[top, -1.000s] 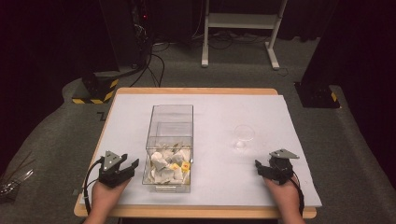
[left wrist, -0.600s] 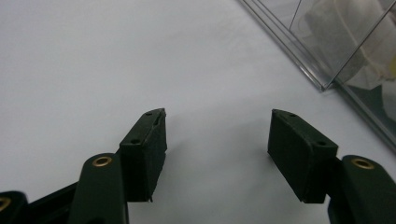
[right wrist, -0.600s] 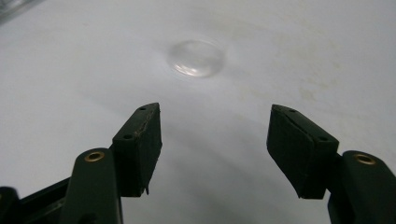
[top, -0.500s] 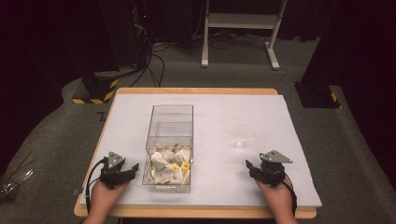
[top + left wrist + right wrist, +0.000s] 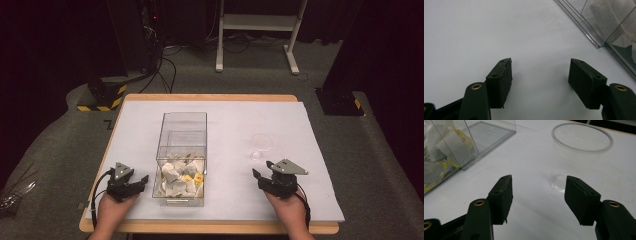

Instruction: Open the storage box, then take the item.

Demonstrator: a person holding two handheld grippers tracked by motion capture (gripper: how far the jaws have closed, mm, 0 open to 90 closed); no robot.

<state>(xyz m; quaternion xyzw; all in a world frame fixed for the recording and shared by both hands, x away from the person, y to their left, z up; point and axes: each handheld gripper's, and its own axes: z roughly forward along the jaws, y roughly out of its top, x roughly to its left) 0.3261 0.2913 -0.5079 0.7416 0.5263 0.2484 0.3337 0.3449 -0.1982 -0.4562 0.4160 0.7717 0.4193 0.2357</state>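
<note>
Our right gripper [image 5: 537,195] has its jaws wide, the clear cup [image 5: 581,157] just ahead; we should straddle its wall squarely. Our left gripper [image 5: 540,77] is spread too, empty.

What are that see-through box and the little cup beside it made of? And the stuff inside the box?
The box looks like clear rigid plastic, perhaps acrylic: flat glossy walls with sharp edges. The cup seems thin clear plastic, with a rolled rim and faint ribbing. The packets inside look like white paper sachets, maybe tea bags, with yellow tags.
</note>
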